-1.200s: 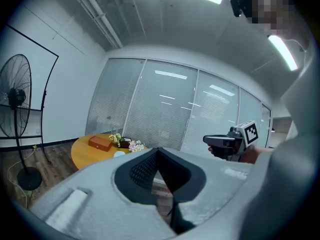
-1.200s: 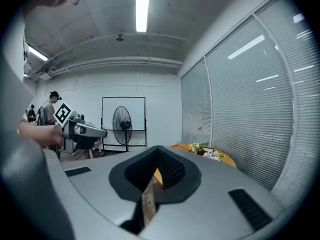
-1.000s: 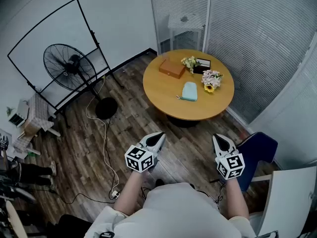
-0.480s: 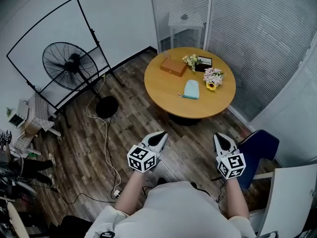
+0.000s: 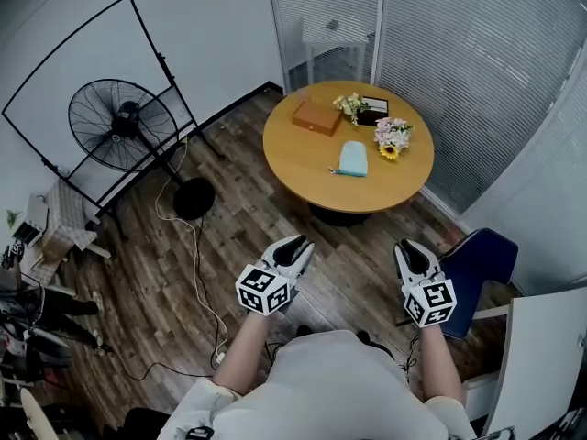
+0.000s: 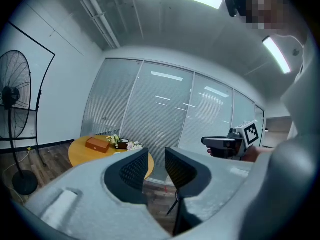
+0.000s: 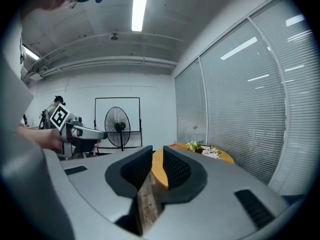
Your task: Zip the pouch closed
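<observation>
Pouch, head view: the pale blue pouch [image 5: 352, 159] is lying flat near the middle of the round tabletop [image 5: 303, 159], between a wooden box [image 5: 316, 116] and some flowers [image 5: 392, 137], touching neither.
Claws, head view: the left claw [image 5: 292, 247] and right claw [image 5: 411, 253] are hovering over the wooden floor [image 5: 229, 227], well apart from the tabletop and pointing toward it.
Left gripper view: the left claw's jaws are standing apart with nothing between them; the tabletop and box are showing far off beyond them.
Right gripper view: the right claw's jaws have just been opening and are now showing a narrow gap, with only floor and the distant tabletop edge visible through it.
Progress: nothing is being held and the pouch is lying untouched, so the zipping is judged as not yet begun; approaching, steadying the pouch and pulling the slider are all remaining.
Writing: the marker cubes [image 5: 264, 290] are carrying only black-and-white square patterns; no brand or label is reading legibly anywhere.
</observation>
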Demonstrator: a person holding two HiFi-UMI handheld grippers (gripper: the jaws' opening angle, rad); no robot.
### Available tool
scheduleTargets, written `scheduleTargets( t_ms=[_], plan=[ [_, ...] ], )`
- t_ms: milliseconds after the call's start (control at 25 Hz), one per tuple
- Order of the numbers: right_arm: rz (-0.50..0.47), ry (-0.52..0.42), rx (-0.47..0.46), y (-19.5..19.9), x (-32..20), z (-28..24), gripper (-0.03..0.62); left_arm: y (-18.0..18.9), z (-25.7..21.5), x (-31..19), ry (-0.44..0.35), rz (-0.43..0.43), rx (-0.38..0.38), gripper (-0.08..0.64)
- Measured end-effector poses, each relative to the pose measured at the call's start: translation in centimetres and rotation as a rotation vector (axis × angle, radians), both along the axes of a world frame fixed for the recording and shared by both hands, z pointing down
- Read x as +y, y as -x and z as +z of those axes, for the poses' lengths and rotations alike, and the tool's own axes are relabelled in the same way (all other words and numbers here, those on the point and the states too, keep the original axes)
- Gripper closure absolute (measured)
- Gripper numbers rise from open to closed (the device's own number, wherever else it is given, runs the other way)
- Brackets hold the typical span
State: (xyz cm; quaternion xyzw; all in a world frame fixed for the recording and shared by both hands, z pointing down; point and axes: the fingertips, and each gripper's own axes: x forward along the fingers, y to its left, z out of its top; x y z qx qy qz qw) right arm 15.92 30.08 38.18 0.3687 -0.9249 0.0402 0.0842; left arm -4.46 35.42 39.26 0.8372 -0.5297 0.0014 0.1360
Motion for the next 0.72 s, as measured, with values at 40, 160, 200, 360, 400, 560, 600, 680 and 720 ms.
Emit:
scheduleTargets(
  t_ms=[40, 160, 200, 360, 400, 560, 600, 680, 720],
  plan=[
    [0.005, 0.001, 0.0, 0.2, 0.1, 0.1, 0.52, 0.2, 0.1, 0.0, 0.002, 0.006, 0.002, 0.449],
    [0.021, 0.002, 0.002, 0.9, 0.3, 0.2, 0.505, 0.9, 0.4, 0.2, 0.005, 0.024, 0.004, 0.448],
    [0.027, 0.002, 0.002, 1.1, 0.3, 0.2, 0.503, 1.2, 0.4, 0.3, 0.006, 0.03, 0.006, 0.448],
    [0.06, 0.005, 0.003, 2.2, 0.7, 0.5, 0.499, 2.5, 0.7, 0.6, 0.009, 0.053, 0.004, 0.448],
    [0.068, 0.006, 0.003, 2.5, 0.8, 0.5, 0.497, 2.8, 0.8, 0.7, 0.01, 0.058, 0.003, 0.448],
    [0.096, 0.008, 0.009, 3.4, 1.4, 0.7, 0.493, 4.1, 1.4, 1.0, 0.022, 0.08, 0.005, 0.448],
    [0.099, 0.009, 0.011, 3.7, 1.5, 0.7, 0.492, 4.5, 1.5, 1.0, 0.026, 0.084, 0.002, 0.448],
    [0.104, 0.01, 0.015, 4.1, 1.7, 0.6, 0.492, 5.1, 1.8, 1.0, 0.033, 0.09, -0.003, 0.448],
    [0.106, 0.012, 0.018, 4.3, 1.8, 0.7, 0.492, 5.3, 1.9, 0.9, 0.036, 0.091, -0.002, 0.448]
  ],
)
